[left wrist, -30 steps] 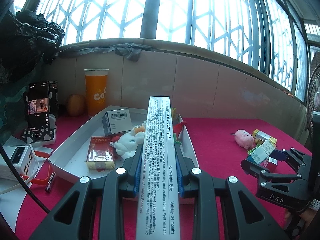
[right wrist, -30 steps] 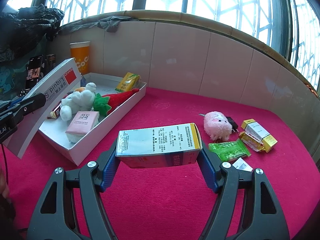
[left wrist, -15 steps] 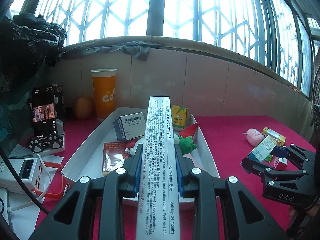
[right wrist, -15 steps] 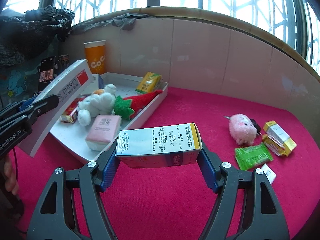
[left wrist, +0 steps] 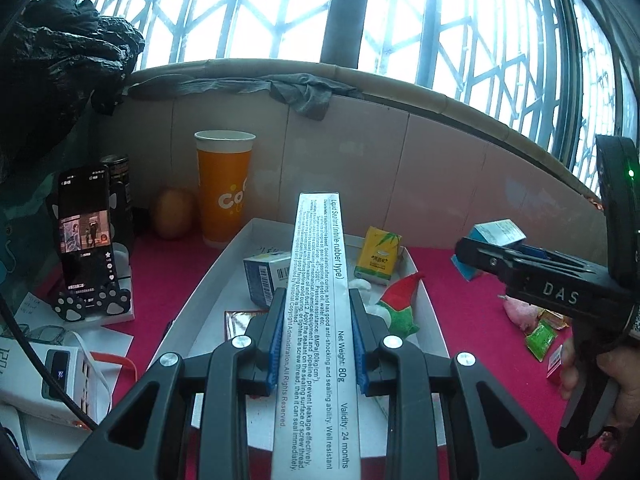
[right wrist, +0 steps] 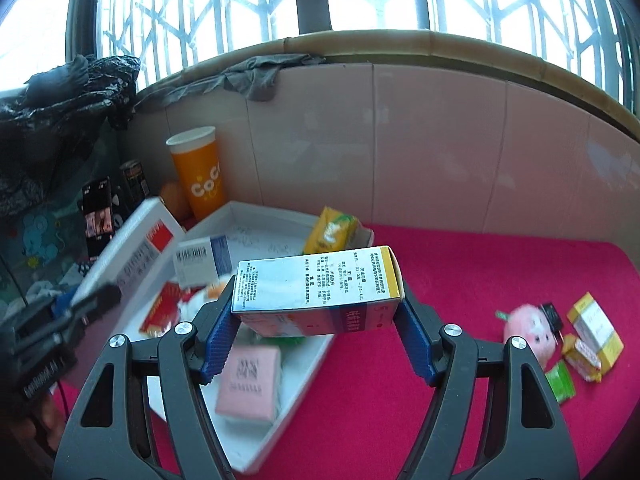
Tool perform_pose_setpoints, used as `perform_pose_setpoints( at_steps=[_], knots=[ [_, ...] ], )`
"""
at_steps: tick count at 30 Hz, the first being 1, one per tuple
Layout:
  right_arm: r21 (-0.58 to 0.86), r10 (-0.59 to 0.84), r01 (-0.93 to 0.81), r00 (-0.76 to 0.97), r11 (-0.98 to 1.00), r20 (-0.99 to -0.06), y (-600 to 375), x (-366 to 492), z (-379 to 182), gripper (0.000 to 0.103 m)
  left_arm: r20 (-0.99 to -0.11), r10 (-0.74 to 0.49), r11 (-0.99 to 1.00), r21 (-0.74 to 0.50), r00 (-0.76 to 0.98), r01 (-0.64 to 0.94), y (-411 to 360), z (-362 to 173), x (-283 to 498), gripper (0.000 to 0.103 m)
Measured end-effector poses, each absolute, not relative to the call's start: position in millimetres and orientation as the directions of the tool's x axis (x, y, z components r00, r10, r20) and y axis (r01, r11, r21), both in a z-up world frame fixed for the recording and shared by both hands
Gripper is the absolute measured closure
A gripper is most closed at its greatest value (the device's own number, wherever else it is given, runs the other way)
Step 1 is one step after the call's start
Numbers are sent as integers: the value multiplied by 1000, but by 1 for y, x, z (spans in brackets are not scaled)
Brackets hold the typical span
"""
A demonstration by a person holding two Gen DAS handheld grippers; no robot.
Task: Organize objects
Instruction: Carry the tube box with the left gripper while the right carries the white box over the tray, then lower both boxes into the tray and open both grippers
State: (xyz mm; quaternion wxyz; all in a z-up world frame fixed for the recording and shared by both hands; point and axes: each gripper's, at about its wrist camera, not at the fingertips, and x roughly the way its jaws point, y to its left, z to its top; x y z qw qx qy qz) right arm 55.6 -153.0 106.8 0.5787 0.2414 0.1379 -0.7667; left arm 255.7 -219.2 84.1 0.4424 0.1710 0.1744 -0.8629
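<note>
red table [right wrist: 460,280] under a barred window; white tray [left wrist: 208,292] on it by the tiled wall, holding a pink box [right wrist: 250,384], yellow pack [left wrist: 378,254], barcode box [left wrist: 262,278] and a red-green plush [left wrist: 400,306]; left gripper [left wrist: 318,344] pinches a long sealant box [left wrist: 316,320] above the tray, box pointing forward; right gripper [right wrist: 316,330] clamps a medicine box [right wrist: 316,284] crosswise over the tray's near right edge; orange cup [left wrist: 224,188] behind the tray; pink pig [right wrist: 530,330] and small packets [right wrist: 592,332] lie on the cloth, well right of the tray

Home balcony: barred windows [left wrist: 280,12], tiled parapet [left wrist: 340,168]
</note>
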Motion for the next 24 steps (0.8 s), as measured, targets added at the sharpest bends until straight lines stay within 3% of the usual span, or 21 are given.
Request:
perform_pose_setpoints(
  at_steps=[6,12,13,15,17,20,24],
  knots=[
    [121,-796,946,-180,-302,-578,-205,58,103,31,-487,-680,-538,-176,-548,824,-267,89,233,75],
    [66,-752,941,-223,-333,-620,-238,64,83,31,-502,-680,-493,-226,-534,840,-291,89,229,75],
    [63,-745,940,-223,-335,-629,-242,64,79,31,-499,-685,-487,-227,-531,843,-291,89,230,71],
    [73,-738,943,-205,-326,-643,-248,66,72,30,-494,-690,-479,-238,-530,845,-289,86,233,54],
    [80,-737,949,-182,-306,-651,-251,69,68,30,-486,-688,-480,-252,-539,840,-284,84,235,17],
    [67,-753,956,-180,-285,-633,-247,76,67,20,-475,-721,-440,-248,-504,863,-277,84,241,1],
    [54,-773,955,-201,-291,-601,-234,79,72,15,-447,-734,-427,-282,-512,859,-263,86,248,0]
  ],
)
